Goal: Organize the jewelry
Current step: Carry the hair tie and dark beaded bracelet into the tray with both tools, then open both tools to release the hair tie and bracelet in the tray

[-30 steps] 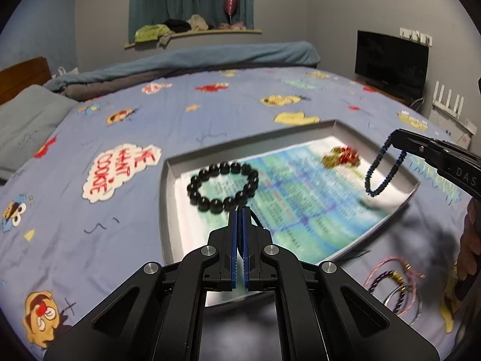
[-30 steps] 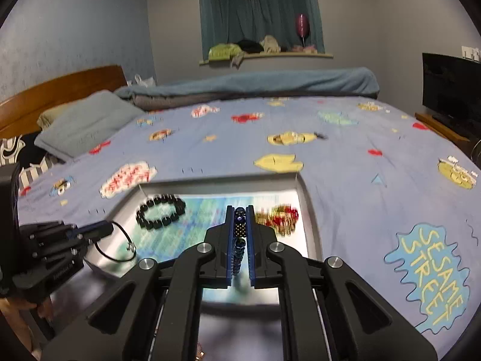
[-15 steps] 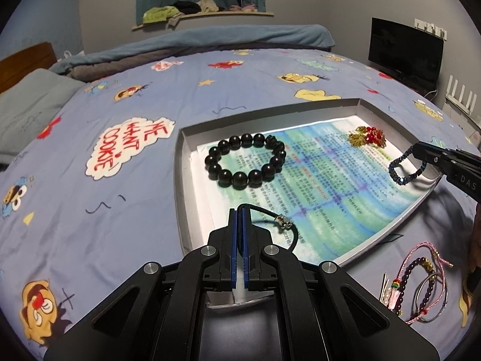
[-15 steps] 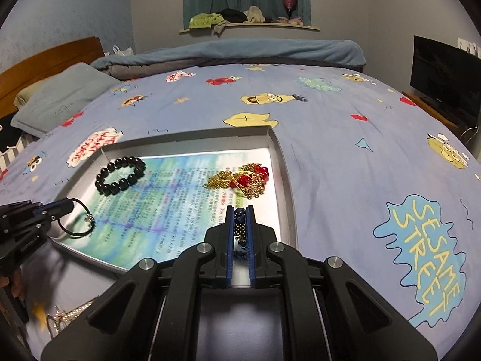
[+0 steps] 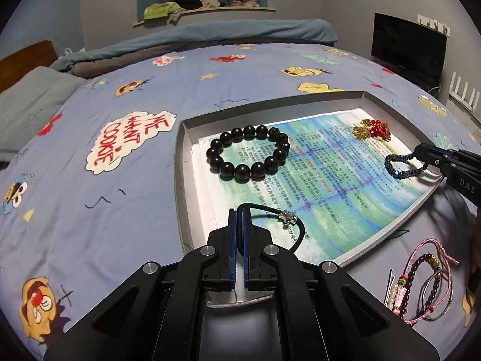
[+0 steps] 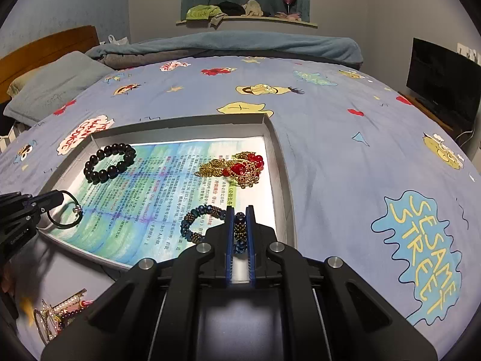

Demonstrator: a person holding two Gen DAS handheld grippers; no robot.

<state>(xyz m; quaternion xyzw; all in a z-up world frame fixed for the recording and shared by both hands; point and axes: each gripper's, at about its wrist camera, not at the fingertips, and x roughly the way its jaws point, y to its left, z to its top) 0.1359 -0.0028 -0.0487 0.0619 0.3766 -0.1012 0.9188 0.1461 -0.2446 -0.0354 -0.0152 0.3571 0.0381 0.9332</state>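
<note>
A shallow grey tray (image 5: 181, 162) (image 6: 278, 147) lined with a printed sheet lies on the bed. In it are a black bead bracelet (image 5: 248, 157) (image 6: 109, 162) and a gold and red piece (image 5: 372, 129) (image 6: 239, 167). My left gripper (image 5: 240, 210) (image 6: 61, 197) is shut on a thin dark cord bracelet (image 5: 290, 221) (image 6: 66, 213) with a small metal clasp, low over the tray's near left corner. Over the near right part, my right gripper (image 6: 240, 210) (image 5: 419, 153) is shut on a blue beaded bracelet (image 6: 200, 221) (image 5: 404, 167) whose loop rests on the sheet.
A pile of loose bracelets and cords (image 5: 424, 282) (image 6: 60, 313) lies on the bedsheet in front of the tray. A pillow (image 6: 57, 87) and a rolled blanket (image 6: 240, 43) lie at the far side of the bed. A dark screen (image 5: 409, 49) stands at the right wall.
Both grippers have come down toward the tray. The blue bracelet, hanging in the air a second ago, now lies with its loop on the sheet, and the cord bracelet hangs lower over the tray.
</note>
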